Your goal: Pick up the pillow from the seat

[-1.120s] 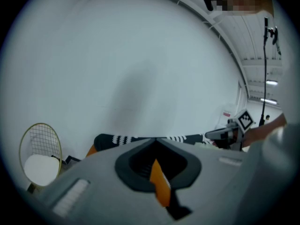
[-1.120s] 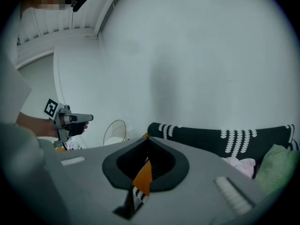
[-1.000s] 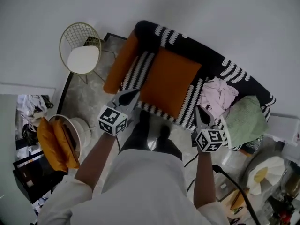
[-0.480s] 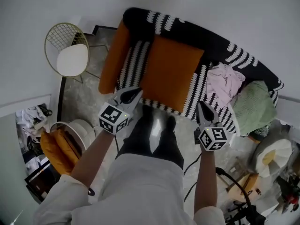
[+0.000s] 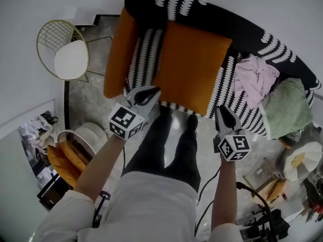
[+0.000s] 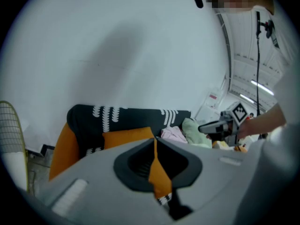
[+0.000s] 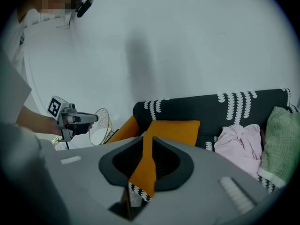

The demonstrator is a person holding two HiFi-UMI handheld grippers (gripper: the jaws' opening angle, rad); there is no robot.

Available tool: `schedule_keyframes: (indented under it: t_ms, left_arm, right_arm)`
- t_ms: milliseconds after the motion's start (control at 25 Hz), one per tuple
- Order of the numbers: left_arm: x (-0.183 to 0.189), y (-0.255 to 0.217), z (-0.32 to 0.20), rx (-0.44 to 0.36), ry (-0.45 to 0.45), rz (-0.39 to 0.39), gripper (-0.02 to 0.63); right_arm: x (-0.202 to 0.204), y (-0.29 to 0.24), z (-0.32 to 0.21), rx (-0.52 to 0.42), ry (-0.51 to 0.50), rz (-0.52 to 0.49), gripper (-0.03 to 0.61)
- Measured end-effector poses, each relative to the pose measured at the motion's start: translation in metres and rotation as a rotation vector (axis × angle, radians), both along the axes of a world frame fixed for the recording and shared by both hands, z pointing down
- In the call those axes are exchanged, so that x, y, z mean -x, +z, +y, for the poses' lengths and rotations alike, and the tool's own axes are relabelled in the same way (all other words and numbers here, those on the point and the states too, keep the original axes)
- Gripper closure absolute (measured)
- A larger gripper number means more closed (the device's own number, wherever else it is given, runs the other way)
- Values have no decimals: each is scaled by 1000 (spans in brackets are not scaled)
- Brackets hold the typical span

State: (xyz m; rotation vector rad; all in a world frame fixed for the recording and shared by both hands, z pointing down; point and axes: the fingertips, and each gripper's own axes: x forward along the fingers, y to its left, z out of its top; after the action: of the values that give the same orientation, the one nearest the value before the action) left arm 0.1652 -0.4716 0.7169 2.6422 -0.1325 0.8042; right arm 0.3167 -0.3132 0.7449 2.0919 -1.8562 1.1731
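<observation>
An orange square pillow [image 5: 192, 67] lies flat on the seat of a black sofa [image 5: 237, 26] with white patterns. It also shows in the left gripper view as the pillow [image 6: 126, 137] and in the right gripper view as the pillow [image 7: 176, 128]. My left gripper [image 5: 154, 91] hovers just short of the seat's front edge at the pillow's near left corner, its jaws shut with only a thin slit. My right gripper [image 5: 222, 110] is off the pillow's near right corner, short of the seat. Its jaws are opening, with nothing between them.
An orange bolster [image 5: 119, 49] leans on the sofa's left arm. Pink clothes [image 5: 257, 77] and a green cushion [image 5: 287, 110] fill the seat's right side. A gold wire chair [image 5: 68, 59] stands to the left. A white basket [image 5: 88, 135] with orange cushions sits near my left arm. The person's legs [image 5: 166, 140] stand between the grippers.
The sofa has come closer and both grippers have moved forward towards the seat's front edge. The right jaws have parted a little.
</observation>
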Motion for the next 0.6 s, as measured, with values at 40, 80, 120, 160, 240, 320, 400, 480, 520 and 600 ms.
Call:
schedule_keyframes:
  t_ms: [40, 80, 120, 160, 240, 320, 400, 480, 520, 600]
  left_arm:
    - [-3, 11, -3, 6, 5, -10, 595]
    - [-6, 22, -6, 11, 9, -18, 589]
    - [-8, 32, -9, 16, 12, -25, 583]
    - [-9, 41, -13, 21, 14, -30, 575]
    - [-12, 59, -20, 28, 16, -36, 563]
    - [-15, 77, -26, 38, 18, -44, 549]
    - [-18, 96, -31, 55, 19, -56, 530]
    - [-21, 119, -35, 70, 14, -70, 509]
    - [-23, 132, -38, 77, 12, -78, 503]
    - [-25, 156, -42, 88, 9, -96, 486]
  right_arm:
    - [-3, 10, -3, 6, 4, -6, 509]
    - [-7, 19, -7, 10, 6, -11, 506]
    - [-10, 28, -10, 15, 7, -13, 503]
    - [-12, 37, -14, 20, 5, -13, 499]
    - [-15, 55, -20, 35, -6, -6, 488]
    - [-16, 73, -25, 47, -23, -4, 475]
    - [-18, 91, -30, 58, -39, -14, 448]
    - [-19, 114, -33, 75, -55, -16, 430]
    - [-21, 127, -35, 85, -62, -14, 415]
    - [-24, 151, -40, 102, -73, -18, 378]
